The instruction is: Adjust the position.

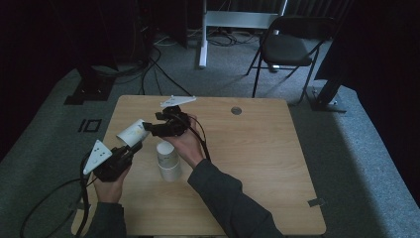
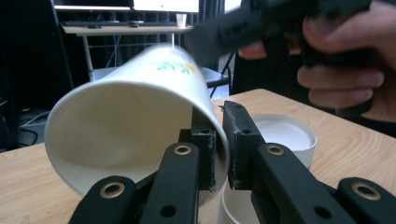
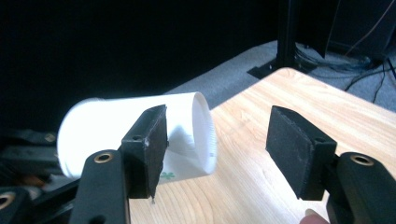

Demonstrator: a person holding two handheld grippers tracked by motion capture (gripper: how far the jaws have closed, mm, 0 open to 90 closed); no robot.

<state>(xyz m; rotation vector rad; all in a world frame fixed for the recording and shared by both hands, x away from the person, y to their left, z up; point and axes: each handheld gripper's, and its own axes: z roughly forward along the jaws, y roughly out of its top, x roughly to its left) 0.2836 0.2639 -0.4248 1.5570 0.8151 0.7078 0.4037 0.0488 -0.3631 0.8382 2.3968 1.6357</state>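
Left gripper (image 1: pixel 130 150) fingers (image 2: pixel 204 154) clamped on rim wall of paper cup (image 1: pixel 132 132); cup held tipped on side above left part of tabletop (image 1: pixel 257 163), mouth toward holder, likely to present base end for handover; right gripper (image 1: pixel 153 130) fingers (image 3: pixel 149 144) part open, nothing gripped, base of cup beside one finger; cup stack (image 1: pixel 167 161) upside down just right of held cup.
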